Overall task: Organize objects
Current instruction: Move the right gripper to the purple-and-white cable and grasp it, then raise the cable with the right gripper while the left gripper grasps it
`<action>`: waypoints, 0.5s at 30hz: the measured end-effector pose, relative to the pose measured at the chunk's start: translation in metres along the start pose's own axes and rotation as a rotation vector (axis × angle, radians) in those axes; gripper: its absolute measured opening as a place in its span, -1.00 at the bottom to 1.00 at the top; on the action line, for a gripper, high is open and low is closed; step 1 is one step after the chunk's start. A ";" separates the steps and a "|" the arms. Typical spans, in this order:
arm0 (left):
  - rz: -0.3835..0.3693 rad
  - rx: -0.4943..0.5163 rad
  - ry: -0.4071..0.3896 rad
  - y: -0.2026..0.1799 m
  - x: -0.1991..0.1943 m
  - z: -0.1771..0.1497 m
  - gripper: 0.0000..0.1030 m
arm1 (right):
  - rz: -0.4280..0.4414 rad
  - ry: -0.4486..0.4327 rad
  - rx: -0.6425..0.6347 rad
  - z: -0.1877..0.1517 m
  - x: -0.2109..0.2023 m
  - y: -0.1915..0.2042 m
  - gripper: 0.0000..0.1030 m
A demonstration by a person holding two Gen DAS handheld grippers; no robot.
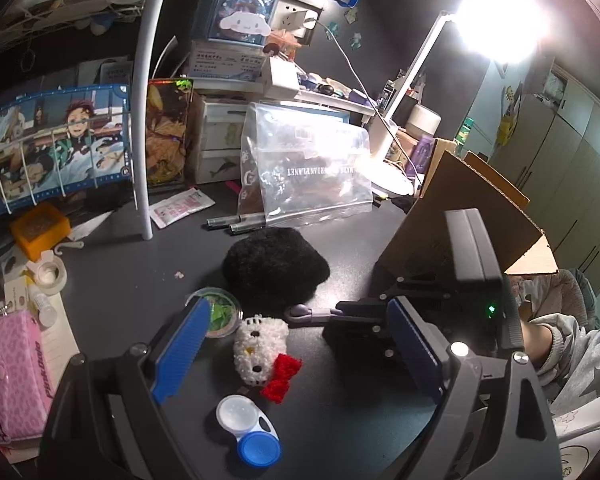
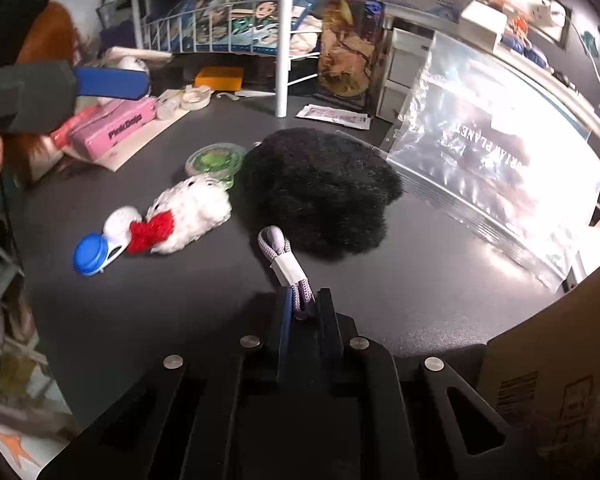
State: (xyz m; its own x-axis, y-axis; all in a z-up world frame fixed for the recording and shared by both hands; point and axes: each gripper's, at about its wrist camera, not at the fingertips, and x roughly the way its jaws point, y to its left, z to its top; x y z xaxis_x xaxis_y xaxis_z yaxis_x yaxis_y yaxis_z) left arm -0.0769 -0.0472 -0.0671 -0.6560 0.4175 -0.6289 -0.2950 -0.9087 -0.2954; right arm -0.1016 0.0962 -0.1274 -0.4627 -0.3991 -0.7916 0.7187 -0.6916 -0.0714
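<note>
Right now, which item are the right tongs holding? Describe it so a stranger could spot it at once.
Start at the big black fluffy pouch in the middle of the dark desk. Just in front of it lies a folded lilac braided cable, its near end clamped in the shut right tongs. Unlike the plush cat charm nearby, it is thin, corded and bound by a white strap.

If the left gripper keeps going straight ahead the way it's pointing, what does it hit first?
Probably the white plush toy lying between the open fingers of the left gripper; beyond it sits the black furry pouch. Depth is hard to judge.
</note>
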 end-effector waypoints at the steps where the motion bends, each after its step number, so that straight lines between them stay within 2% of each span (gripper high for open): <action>1: -0.003 -0.001 0.004 0.000 0.000 -0.001 0.71 | 0.010 -0.006 0.001 0.000 -0.003 0.001 -0.86; 7: -0.044 -0.003 0.018 -0.006 0.001 -0.002 0.70 | 0.066 -0.098 -0.005 0.005 -0.048 0.013 -0.86; 9: -0.060 0.004 0.016 -0.010 -0.001 -0.001 0.51 | 0.077 -0.132 -0.020 0.011 -0.065 0.019 -0.86; 11: -0.093 0.017 0.016 -0.016 -0.004 0.001 0.03 | 0.089 -0.161 -0.042 0.016 -0.082 0.025 -0.86; 13: -0.128 0.046 0.009 -0.022 -0.010 0.002 -0.29 | 0.084 -0.184 -0.083 0.020 -0.096 0.033 -0.86; 15: -0.138 0.072 0.001 -0.028 -0.017 0.004 -0.34 | 0.065 -0.207 -0.112 0.024 -0.108 0.037 -0.86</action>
State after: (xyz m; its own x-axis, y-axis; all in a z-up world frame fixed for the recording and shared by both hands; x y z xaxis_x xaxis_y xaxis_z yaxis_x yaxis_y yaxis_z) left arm -0.0602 -0.0284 -0.0456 -0.6054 0.5384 -0.5862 -0.4312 -0.8409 -0.3270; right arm -0.0370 0.0995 -0.0301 -0.5022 -0.5631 -0.6563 0.7979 -0.5943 -0.1006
